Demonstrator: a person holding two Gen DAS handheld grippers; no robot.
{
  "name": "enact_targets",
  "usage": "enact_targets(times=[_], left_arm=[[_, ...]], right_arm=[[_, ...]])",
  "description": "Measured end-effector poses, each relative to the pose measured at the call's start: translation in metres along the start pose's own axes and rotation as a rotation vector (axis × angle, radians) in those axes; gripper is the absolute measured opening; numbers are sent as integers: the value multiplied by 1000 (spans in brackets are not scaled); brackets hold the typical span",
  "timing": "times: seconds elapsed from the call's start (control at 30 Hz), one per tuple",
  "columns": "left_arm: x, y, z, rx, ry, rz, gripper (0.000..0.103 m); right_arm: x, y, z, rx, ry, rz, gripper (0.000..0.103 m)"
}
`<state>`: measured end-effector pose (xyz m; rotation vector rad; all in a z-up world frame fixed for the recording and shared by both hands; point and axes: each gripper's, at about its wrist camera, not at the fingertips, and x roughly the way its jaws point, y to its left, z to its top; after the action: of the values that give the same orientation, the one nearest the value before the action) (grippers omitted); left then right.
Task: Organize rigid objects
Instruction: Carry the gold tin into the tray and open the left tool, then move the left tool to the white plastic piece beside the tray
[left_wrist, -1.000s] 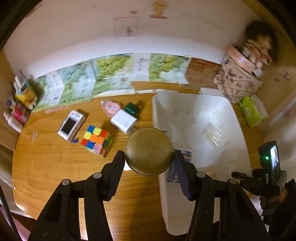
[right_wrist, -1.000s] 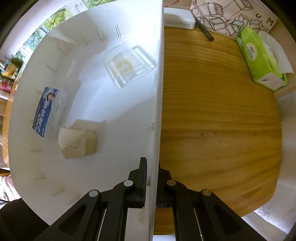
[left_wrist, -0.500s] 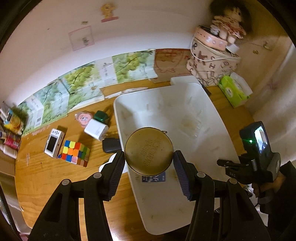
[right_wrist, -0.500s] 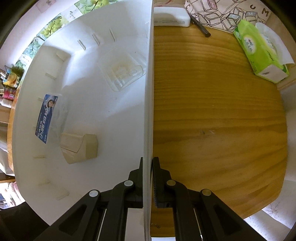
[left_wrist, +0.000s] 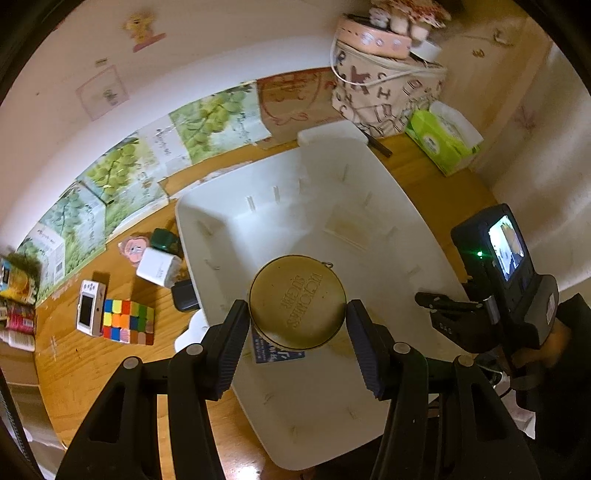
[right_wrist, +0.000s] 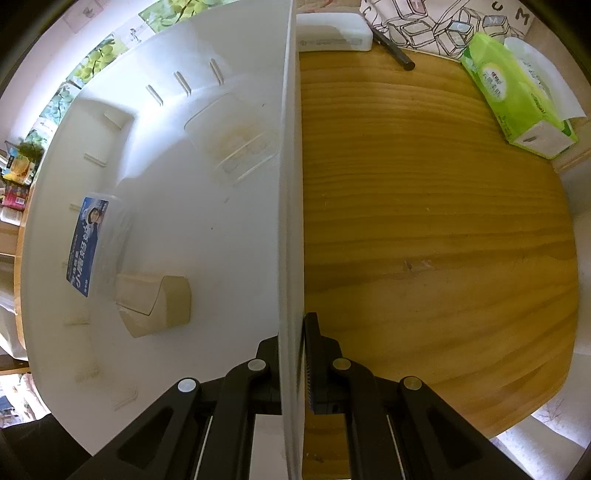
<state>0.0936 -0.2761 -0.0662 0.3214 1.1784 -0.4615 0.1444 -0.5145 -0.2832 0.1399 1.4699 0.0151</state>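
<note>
My left gripper (left_wrist: 298, 314) is shut on a round gold tin (left_wrist: 297, 301), lid towards the camera, held above the inside of the white bin (left_wrist: 388, 177). My right gripper (right_wrist: 293, 354) is shut on the bin's right wall (right_wrist: 291, 184), one finger inside and one outside. On the bin's floor lie a blue-labelled clear box (right_wrist: 88, 245), a tan paper box (right_wrist: 155, 301) and a clear plastic tray (right_wrist: 231, 138). On the table left of the bin sit a colour cube (left_wrist: 127, 321), a small white device (left_wrist: 88, 312), a white charger block (left_wrist: 158, 266) and a dark green item (left_wrist: 165, 239).
A green tissue pack (right_wrist: 517, 96), a patterned bag (left_wrist: 384, 96) and a white case (right_wrist: 332, 37) with a black pen (right_wrist: 393, 51) stand beyond the bin. Grape-print boxes (left_wrist: 129, 173) line the wall. Bare wooden tabletop (right_wrist: 443, 240) lies right of the bin.
My left gripper has carried the gold tin rightwards from the bin's left edge to over its inside, rolling as it went. The right gripper has stayed clamped on the bin wall.
</note>
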Motion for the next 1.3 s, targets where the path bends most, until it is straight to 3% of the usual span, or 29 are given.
enact_targets(times=[0.37,0.57,0.63,0.97,1.3], left_arm=[[13,-6,-3,13,28,-16,59],[15,4,-4,-29,32,-22,67],[16,13,-4,-59,31,-16,73],[24,74,-16,-224,32,57,73],[47,140,-52,-416,140,97,74]], right_arm=[[-2,0,-9,38,-15,7,4],[-4,-9,-8,61,-17,36,5],[-4,-14,-8,76,-17,49,6],[-4,-37,-6,105,-12,64,6],[-7,-50,0,117,5,45,6]])
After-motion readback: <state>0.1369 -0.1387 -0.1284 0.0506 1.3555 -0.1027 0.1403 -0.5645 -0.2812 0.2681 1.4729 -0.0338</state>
